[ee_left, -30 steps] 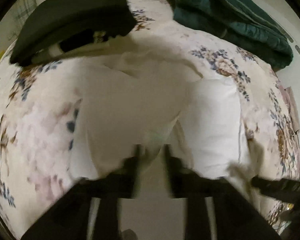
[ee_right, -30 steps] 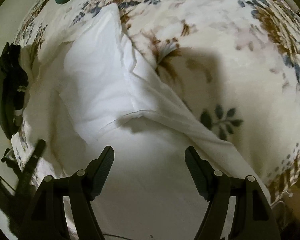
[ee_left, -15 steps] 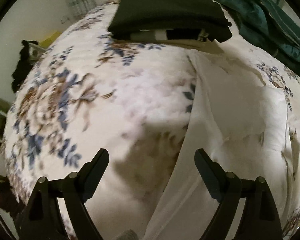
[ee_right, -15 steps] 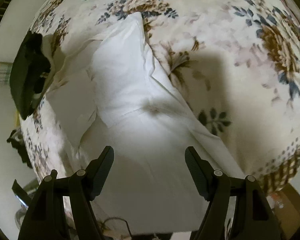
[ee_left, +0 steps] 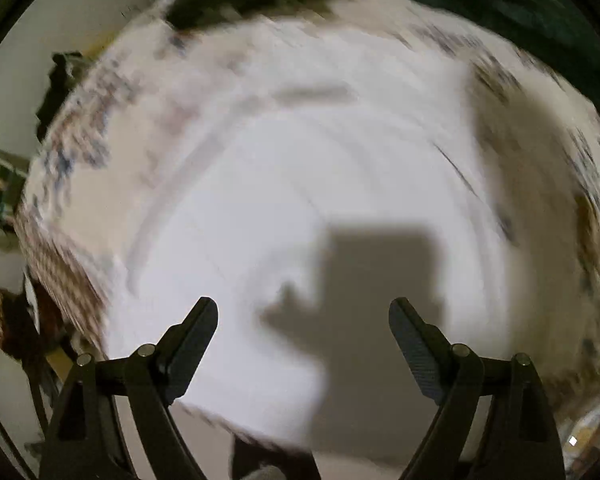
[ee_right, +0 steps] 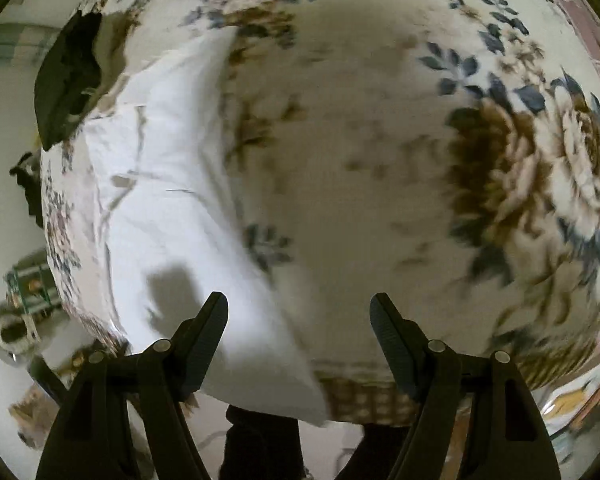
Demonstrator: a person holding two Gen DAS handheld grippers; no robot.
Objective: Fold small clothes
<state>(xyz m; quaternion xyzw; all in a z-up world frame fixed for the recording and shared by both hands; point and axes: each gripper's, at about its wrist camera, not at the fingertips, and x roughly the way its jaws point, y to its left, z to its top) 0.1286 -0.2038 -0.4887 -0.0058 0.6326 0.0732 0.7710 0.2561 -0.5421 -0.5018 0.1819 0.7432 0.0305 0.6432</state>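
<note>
White garment [ee_left: 284,200] lies spread flat on the floral bedspread [ee_right: 380,160], seen beneath both hand-held tools. Left gripper [ee_left: 303,320]: jaws wide apart, nothing between them, hovering above the cloth; its block-shaped shadow falls on the white fabric between the fingers [ee_left: 192,336]. The left wrist view is heavily motion-blurred, so folds and seams of the garment cannot be made out there. Right gripper [ee_right: 299,316]: jaws likewise wide apart and holding nothing, poised over the garment's near right edge, where white cloth meets the patterned bedspread; the left finger [ee_right: 204,332] overlies the cloth, the right finger the bedspread. In the right wrist view the garment runs as a long band from the near bed edge toward the far left, creased along its length. Beyond its far end rests a dark folded item [ee_right: 66,80]. A dark green textile [ee_left: 512,12] occupies the far right corner of the bed in the left wrist view.
</note>
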